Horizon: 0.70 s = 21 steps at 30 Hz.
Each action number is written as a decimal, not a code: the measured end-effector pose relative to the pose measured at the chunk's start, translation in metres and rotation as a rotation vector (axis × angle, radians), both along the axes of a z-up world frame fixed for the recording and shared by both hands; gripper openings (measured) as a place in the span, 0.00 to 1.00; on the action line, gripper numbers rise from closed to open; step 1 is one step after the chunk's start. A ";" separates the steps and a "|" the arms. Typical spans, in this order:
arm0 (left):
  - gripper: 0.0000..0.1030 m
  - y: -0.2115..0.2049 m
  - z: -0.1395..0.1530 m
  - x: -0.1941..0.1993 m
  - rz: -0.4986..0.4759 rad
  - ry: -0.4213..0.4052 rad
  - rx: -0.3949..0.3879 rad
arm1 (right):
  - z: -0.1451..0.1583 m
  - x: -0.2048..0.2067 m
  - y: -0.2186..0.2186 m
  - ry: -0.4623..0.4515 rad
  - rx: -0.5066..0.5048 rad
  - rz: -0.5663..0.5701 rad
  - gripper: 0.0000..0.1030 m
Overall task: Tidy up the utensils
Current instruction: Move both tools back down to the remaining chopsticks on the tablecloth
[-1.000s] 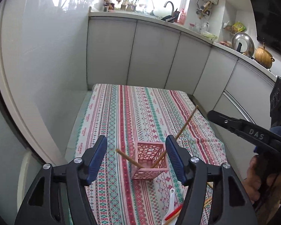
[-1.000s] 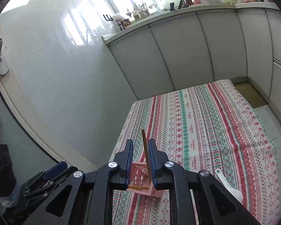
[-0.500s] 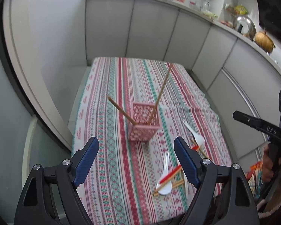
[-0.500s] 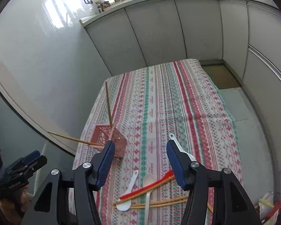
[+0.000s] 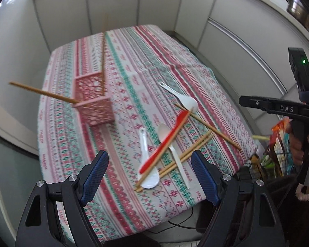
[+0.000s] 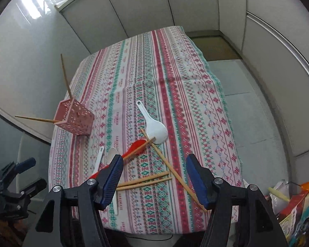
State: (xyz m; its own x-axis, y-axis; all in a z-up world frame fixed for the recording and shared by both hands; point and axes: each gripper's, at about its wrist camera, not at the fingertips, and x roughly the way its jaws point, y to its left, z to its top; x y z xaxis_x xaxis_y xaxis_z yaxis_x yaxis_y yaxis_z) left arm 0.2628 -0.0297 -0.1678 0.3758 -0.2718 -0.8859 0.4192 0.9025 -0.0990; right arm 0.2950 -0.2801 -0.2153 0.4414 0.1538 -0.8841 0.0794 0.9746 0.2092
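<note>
1. The left gripper (image 5: 149, 174) hangs above the near part of the table, pointing steeply down. Its jaws stand wide apart and nothing is between them.
2. The right gripper (image 6: 153, 177) also points down at the table. Its jaws are opening at this moment, and they hold nothing; the utensils lie on the cloth below them.
3. The table is covered by a striped tablecloth (image 6: 175, 78) with red, green and white patterns.
4. A pink basket (image 5: 93, 100) with a lattice wall stands on the left side of the cloth. Two wooden chopsticks are inside it: one chopstick (image 5: 42, 92) leans far out to the left, the other chopstick (image 5: 103, 51) stands nearly upright.
5. The other utensils lie in a loose pile near the front edge of the table, well apart from the basket.
6. In the pile, a red spoon (image 5: 164, 142) lies across a white spoon (image 5: 176, 154) and a small white spoon (image 5: 146, 160).
7. A white rice paddle (image 6: 154, 128) lies a little further back, its head touching the pile.
8. One long chopstick (image 6: 173, 168) lies diagonally, and a pair of chopsticks (image 6: 144, 181) lies side by side under it.
</note>
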 end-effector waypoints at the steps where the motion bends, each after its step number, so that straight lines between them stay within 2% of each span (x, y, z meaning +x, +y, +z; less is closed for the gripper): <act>1: 0.82 -0.008 -0.005 0.002 -0.017 0.005 0.004 | -0.003 0.000 -0.003 0.009 -0.006 -0.005 0.63; 4: 0.78 -0.034 -0.022 0.007 -0.070 0.002 0.036 | -0.012 -0.001 -0.014 0.028 -0.021 -0.011 0.63; 7: 0.65 -0.056 -0.042 0.011 -0.136 0.012 0.051 | -0.021 -0.002 -0.020 0.050 -0.025 -0.006 0.63; 9: 0.51 -0.071 -0.056 0.013 -0.191 -0.003 0.077 | -0.028 -0.003 -0.022 0.064 -0.029 0.004 0.63; 12: 0.36 -0.088 -0.075 0.017 -0.258 -0.031 0.115 | -0.037 -0.003 -0.026 0.082 -0.034 0.012 0.63; 17: 0.26 -0.110 -0.097 0.025 -0.362 -0.038 0.124 | -0.048 0.002 -0.037 0.107 -0.015 -0.003 0.64; 21: 0.17 -0.127 -0.109 0.036 -0.393 -0.018 0.132 | -0.054 0.008 -0.045 0.126 0.003 -0.018 0.64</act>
State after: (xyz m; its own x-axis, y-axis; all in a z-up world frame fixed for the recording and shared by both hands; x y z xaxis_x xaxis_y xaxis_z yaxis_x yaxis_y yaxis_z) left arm 0.2988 -0.1568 -0.2765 0.2816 -0.2824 -0.9170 0.7349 0.6780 0.0168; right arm 0.3032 -0.3248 -0.2693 0.3292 0.1498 -0.9323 0.1228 0.9721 0.1996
